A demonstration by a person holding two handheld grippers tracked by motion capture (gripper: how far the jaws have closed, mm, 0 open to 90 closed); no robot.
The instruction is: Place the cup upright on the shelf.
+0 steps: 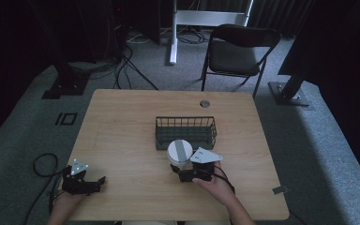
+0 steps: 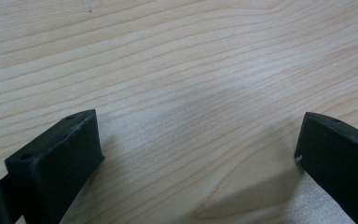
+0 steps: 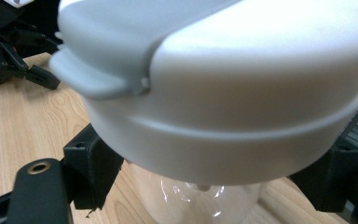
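While I hold things as they are, these are my worries and blind spots.

Grip: my right hand-held gripper [image 1: 182, 174] has its jaws set on either side of the clear bottle [image 3: 200, 200], just under its white lid [image 1: 180, 151]; they look pressed to it, though the lid hides the contact.
Place: the bottle stands near the middle of the counter [image 1: 122, 136], just in front of the wire basket [image 1: 186, 131].
Slip: the smooth clear wall under the wide lid could slide in my jaws if I lift with too light a squeeze.
Snag: the basket's near wall is close, so a low carry could knock the bottle's base against it.
Flap: the grey flip tab [image 3: 95, 79] on the lid could pop open if bumped.
Other hand: my left hand-held gripper [image 1: 93, 183] is spread wide with nothing in it, low over bare wood at the near left corner.
Hidden: the bottle's base and contents are hard to make out.
Cut off: the basket interior is too dim and small to read.
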